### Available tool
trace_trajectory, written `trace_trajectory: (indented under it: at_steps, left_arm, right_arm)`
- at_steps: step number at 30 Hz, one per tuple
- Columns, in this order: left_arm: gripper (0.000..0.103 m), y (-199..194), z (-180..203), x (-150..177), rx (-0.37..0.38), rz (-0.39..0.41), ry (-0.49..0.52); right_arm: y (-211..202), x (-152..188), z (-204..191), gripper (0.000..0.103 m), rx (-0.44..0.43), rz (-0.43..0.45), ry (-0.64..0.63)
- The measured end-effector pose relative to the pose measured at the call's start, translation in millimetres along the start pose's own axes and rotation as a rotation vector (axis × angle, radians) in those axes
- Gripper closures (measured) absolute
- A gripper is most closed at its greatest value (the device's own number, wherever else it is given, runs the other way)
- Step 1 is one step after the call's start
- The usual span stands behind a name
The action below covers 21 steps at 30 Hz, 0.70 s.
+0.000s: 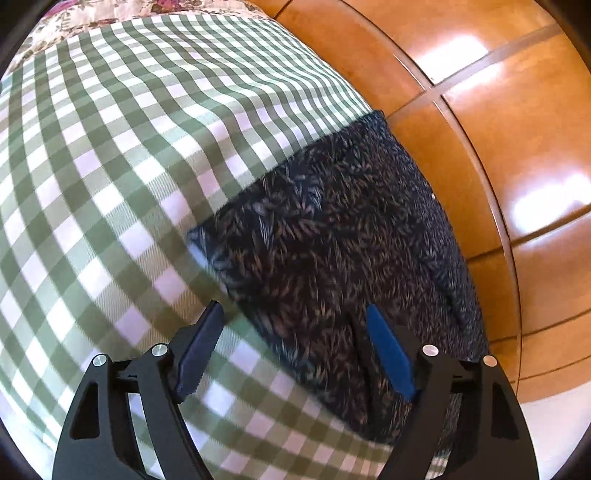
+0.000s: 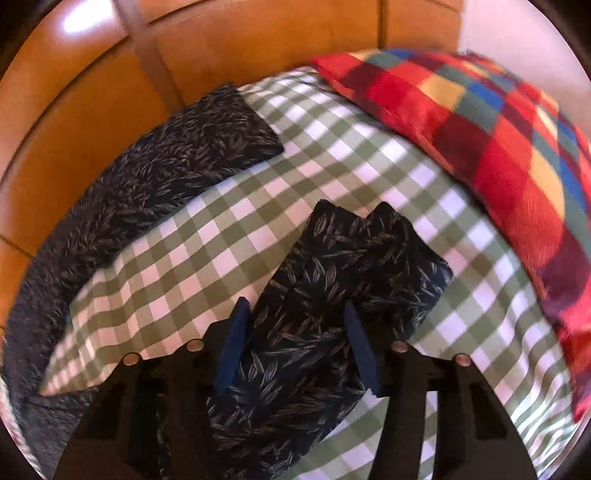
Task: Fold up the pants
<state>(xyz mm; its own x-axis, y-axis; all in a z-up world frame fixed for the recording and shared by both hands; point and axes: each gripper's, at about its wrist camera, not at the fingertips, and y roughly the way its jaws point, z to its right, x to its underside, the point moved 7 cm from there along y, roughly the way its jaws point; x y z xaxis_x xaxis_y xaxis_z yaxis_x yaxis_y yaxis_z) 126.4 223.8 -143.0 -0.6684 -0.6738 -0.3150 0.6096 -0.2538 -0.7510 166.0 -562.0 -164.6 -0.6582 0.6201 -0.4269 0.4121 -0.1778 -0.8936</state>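
The pants [image 1: 332, 236] are dark navy with a small leaf print and lie on a green-and-white checked cloth [image 1: 110, 166]. In the left wrist view my left gripper [image 1: 295, 325] is open and hovers over the pants' near edge, holding nothing. In the right wrist view a bunched part of the pants [image 2: 332, 280] lies between the blue pads of my right gripper [image 2: 295, 321]; the jaws stand apart around the fabric, and whether they pinch it is unclear. Another stretch of the pants [image 2: 166, 166] lies along the cloth's far left edge.
A red, yellow and blue checked blanket [image 2: 498, 147] lies at the right on the checked cloth [image 2: 221, 258]. Shiny orange-brown floor tiles [image 1: 498, 129] border the cloth, and they also show in the right wrist view [image 2: 92, 92]. A floral fabric [image 1: 110, 14] lies beyond the cloth's far end.
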Motion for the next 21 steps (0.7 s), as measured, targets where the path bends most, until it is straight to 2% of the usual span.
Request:
trace_trajectory:
  at_steps: [1, 2, 3, 4, 6, 10, 14, 21]
  left_arm:
    - [0.031, 2, -1, -4, -0.007, 0.010, 0.001]
    - [0.036, 3, -1, -7, -0.015, 0.016, 0.005]
    - [0.051, 5, -2, -9, -0.025, 0.020, 0.006]
    - [0.072, 7, -4, -12, -0.041, 0.020, 0.005]
    - [0.093, 11, -10, -15, -0.073, 0.010, 0.004]
    - [0.094, -3, -6, -13, -0.074, 0.048, 0.060]
    - [0.095, -21, 0, -9, -0.069, 0.078, 0.110]
    - [0.096, -53, -1, 3, -0.026, 0.091, 0.107]
  right_arm:
    - [-1, 0, -1, 0.063, -0.001, 0.003, -0.013]
    - [-5, 0, -1, 0.074, -0.004, 0.011, -0.028]
    - [-9, 0, 0, 0.085, -0.010, 0.020, -0.034]
    - [-13, 1, 1, 0.088, -0.013, 0.024, -0.036]
    - [-18, 2, 2, 0.093, -0.020, 0.022, -0.043]
    - [-35, 1, 7, 0.094, -0.050, 0.040, -0.032]
    - [-77, 2, 24, 0.094, -0.134, 0.106, 0.011]
    - [-115, 18, 69, 0.095, -0.186, 0.157, 0.049]
